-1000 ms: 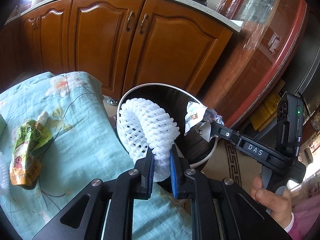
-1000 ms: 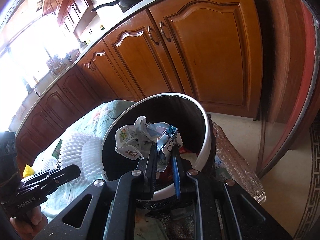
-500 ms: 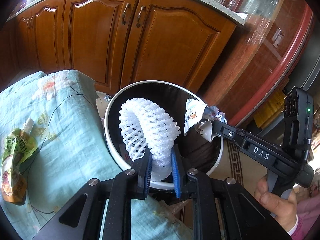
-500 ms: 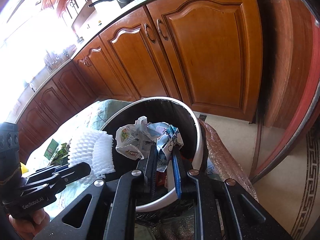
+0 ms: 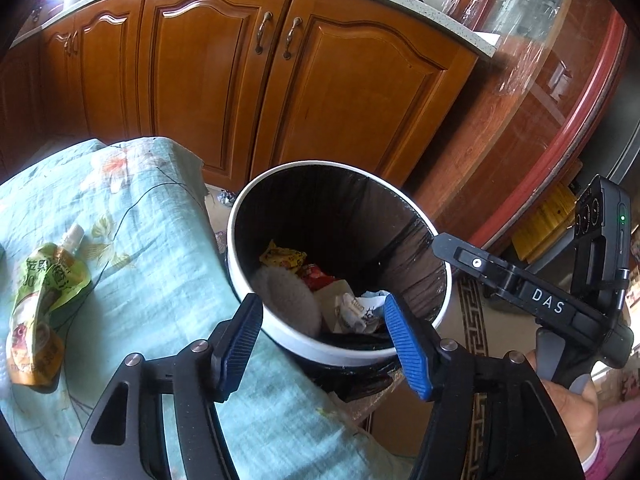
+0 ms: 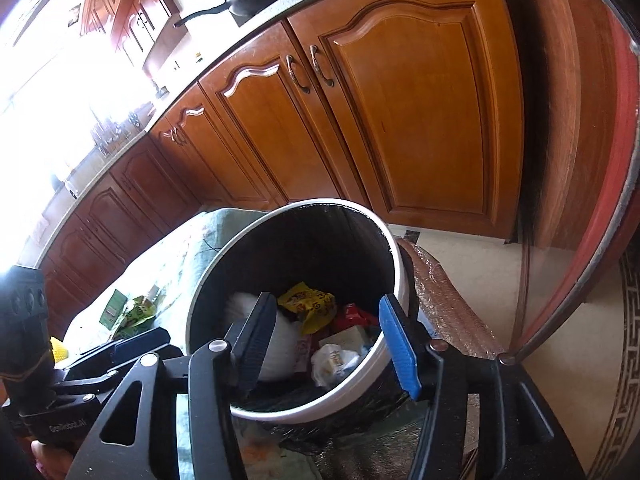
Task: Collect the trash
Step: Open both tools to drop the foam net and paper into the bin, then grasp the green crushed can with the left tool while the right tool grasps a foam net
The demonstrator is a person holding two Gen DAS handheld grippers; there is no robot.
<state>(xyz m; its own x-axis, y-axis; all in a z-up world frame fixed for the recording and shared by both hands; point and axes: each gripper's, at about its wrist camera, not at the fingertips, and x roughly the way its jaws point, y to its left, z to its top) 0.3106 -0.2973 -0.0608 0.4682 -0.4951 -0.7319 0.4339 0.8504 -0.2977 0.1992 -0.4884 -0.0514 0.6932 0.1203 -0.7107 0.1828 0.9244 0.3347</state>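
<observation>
Evidently both grippers, left (image 5: 324,344) and right (image 6: 328,340), were spread wide and empty over the bin (image 5: 440,264); the net (image 6: 280,344), probably, lay inside. Next, the pouch (image 5: 40,304) on the cloth (image 5: 160,264) was best gripped mid-body.

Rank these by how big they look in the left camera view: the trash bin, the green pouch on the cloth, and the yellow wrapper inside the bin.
1. Trash bin, by far the largest.
2. Green pouch.
3. Yellow wrapper, smallest, though it is partly buried.

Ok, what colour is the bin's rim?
White, around a black liner; the bin rim shows best in the left wrist view.
</observation>
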